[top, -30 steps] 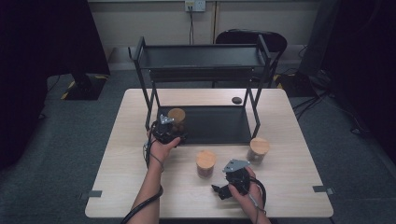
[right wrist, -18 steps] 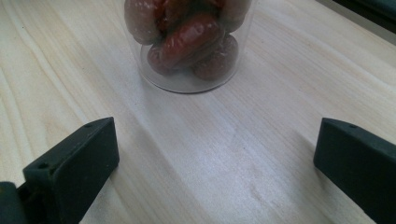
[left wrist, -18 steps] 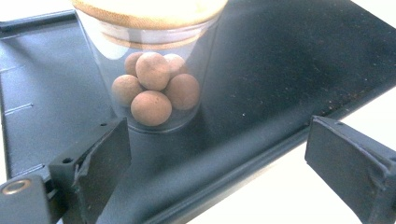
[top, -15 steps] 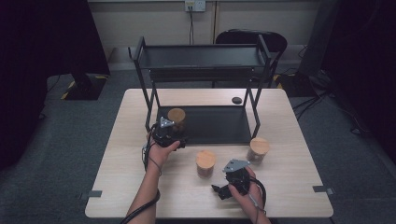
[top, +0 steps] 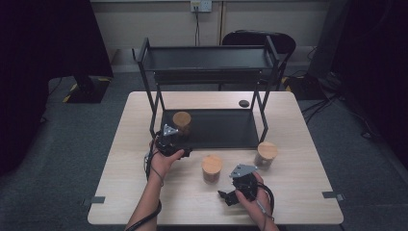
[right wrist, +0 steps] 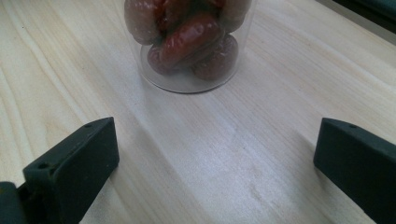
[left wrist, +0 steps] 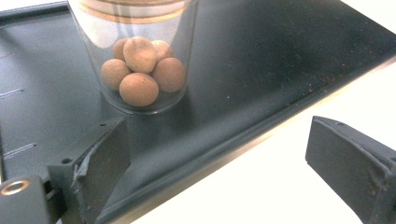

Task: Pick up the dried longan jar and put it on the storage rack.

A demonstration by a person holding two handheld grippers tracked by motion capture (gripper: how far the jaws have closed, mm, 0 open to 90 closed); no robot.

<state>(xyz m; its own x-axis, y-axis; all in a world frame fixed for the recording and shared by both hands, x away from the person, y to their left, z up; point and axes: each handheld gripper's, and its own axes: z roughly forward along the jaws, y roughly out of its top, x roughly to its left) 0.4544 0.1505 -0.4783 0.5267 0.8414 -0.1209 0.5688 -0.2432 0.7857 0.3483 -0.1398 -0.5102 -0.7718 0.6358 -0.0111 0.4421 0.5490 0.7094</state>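
Glass jar with round tan balls (left wrist: 142,70), clear-walled, wooden lid (top: 182,118) on top, upright on black lower shelf of rack (top: 226,130), toward shelf's left end; long axis vertical, lid up. No brand, label or readable writing on jar, lid or rack; faint short score marks on shelf surface in left gripper view, not legible as text. Left gripper (left wrist: 215,154) just in front of jar at shelf's front edge, jaws spread wide, nothing between pads; one jaw over black shelf, other over pale table, jar standing clear ahead and apart from both. In high view, left gripper (top: 169,140) held low at shelf's front-left corner, grey three-cornered plate up, pointed away toward jar. Second jar with dark red oblong fruits (right wrist: 189,42) upright on light wood table (top: 298,159), wooden lid (top: 211,163) on, near table's middle in front of rack; no label seen on it either. Right gripper (right wrist: 215,163) aimed at that jar, jaws standing wide apart, bare wood grain between them, jar near but untouched. In high view, right gripper (top: 230,196) close to table's near edge, cable trailing round hand. Third lidded jar (top: 266,154) upright beside rack's front-right leg, contents too small to tell. Small dark round item (top: 244,103) on table behind rack, unidentifiable. Rack's upper shelf (top: 207,57) black, bare metal.
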